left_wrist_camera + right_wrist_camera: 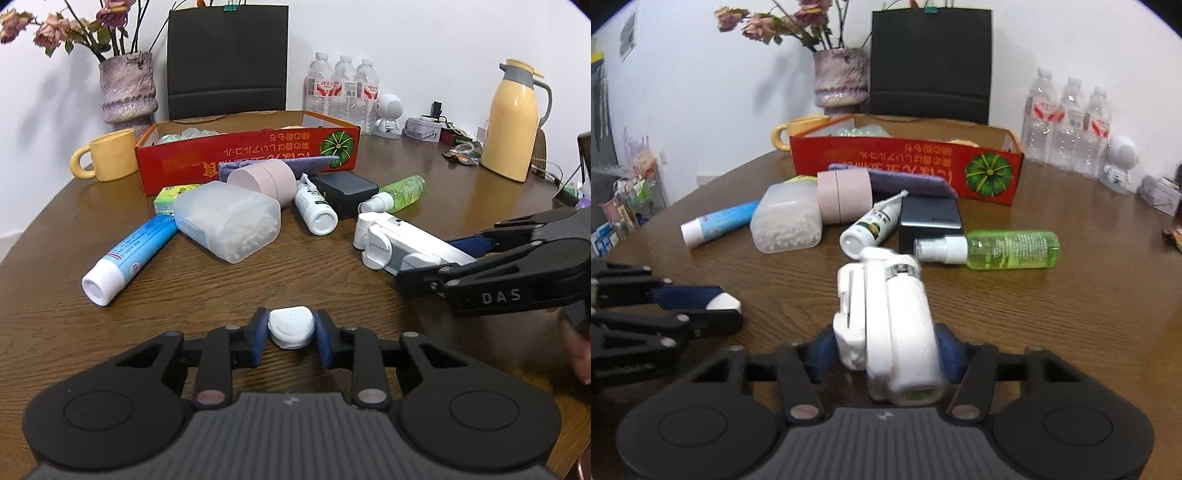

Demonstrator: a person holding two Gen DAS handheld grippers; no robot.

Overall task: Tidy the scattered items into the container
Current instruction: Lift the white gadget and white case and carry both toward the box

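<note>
Wooden table (332,266) with scattered toiletries before a red cardboard box (247,155); both grippers clamped on white items.

Left gripper (291,328) is closed on a small white case (291,326), its blue pads pressing both sides, low over the tabletop. Right gripper (886,350) is closed on a white folding device (886,325), which lies lengthwise between its pads. Near the box lie a toothpaste tube (125,254), a cotton-swab container (227,221), a pink cup (262,181) on its side, a white bottle (314,205), a black charger (343,190) and a green spray bottle (997,249). The box stands at the table's far side, open-topped, beside a yellow mug (107,155).
</note>
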